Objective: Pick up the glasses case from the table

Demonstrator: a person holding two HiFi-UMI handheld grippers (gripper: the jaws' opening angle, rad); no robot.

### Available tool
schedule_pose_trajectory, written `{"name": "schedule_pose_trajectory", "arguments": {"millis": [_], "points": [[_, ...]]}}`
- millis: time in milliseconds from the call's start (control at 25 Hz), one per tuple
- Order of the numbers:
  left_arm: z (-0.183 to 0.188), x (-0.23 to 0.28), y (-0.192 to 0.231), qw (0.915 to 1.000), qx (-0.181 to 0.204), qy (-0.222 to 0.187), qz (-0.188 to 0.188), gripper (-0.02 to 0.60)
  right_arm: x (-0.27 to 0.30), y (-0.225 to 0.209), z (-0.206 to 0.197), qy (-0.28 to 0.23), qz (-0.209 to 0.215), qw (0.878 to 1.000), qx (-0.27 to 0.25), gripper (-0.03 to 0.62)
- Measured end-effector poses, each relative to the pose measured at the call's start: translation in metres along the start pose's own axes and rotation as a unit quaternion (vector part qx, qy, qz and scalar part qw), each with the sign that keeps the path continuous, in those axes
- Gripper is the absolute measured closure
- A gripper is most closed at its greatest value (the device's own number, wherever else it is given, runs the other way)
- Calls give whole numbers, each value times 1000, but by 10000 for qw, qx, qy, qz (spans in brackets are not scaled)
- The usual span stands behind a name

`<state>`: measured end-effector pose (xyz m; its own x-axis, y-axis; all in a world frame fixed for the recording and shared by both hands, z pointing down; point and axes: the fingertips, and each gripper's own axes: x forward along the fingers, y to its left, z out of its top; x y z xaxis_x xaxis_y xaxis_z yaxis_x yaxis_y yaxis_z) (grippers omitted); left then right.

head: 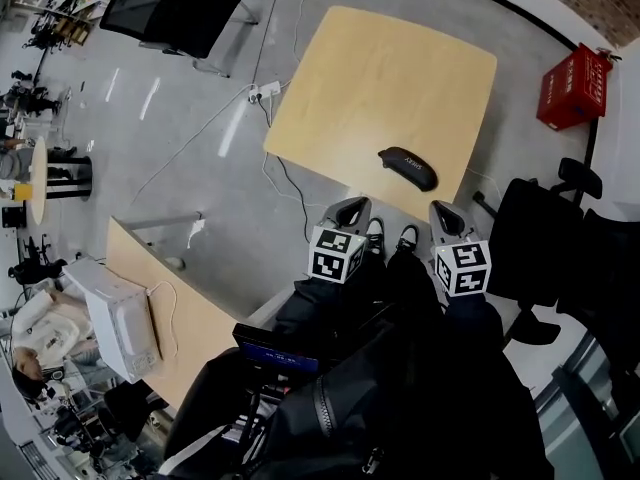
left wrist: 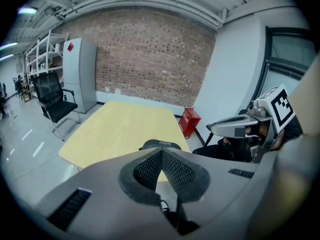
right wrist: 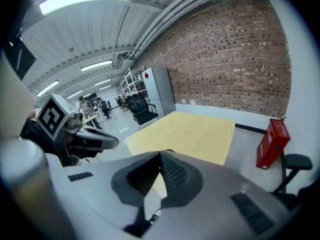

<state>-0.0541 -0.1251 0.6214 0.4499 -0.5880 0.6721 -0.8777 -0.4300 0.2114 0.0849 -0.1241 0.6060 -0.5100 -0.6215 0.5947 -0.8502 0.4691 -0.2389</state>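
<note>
The black glasses case (head: pixel 408 167) lies on the light wooden table (head: pixel 380 78), close to its near edge. My left gripper (head: pixel 347 211) and right gripper (head: pixel 444 215) hang side by side just short of that edge, both shut and empty, apart from the case. In the left gripper view the case (left wrist: pixel 160 144) peeks out just above the closed jaw tips of the left gripper (left wrist: pixel 161 152), and the right gripper (left wrist: pixel 239 127) shows at the right. The right gripper (right wrist: pixel 160 154) has its jaws closed over the table (right wrist: pixel 190 134) in its own view, hiding most of the case.
A red crate (head: pixel 572 86) stands on the floor right of the table. Black office chairs stand at the back left (head: pixel 170 10) and at the right (head: pixel 545 238). A second table (head: pixel 170 318) with a white device (head: pixel 120 318) is at the lower left. A power strip (head: pixel 264 91) lies on the floor.
</note>
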Motion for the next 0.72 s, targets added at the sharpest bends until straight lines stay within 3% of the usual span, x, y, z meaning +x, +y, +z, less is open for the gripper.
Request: {"name": "schedule_pose_trajectory", "arguments": {"millis": [320, 560, 720], "points": [[-38, 25, 16, 9987, -159, 466, -111, 583, 36, -10, -36, 581, -46, 9982, -124, 589], [-59, 38, 32, 9966, -245, 786, -69, 583, 64, -4, -58, 1037, 347, 9928, -486, 589], [-66, 44, 39, 9956, -310, 881, -70, 583, 77, -9, -63, 1229, 394, 9886, -774, 589]]}}
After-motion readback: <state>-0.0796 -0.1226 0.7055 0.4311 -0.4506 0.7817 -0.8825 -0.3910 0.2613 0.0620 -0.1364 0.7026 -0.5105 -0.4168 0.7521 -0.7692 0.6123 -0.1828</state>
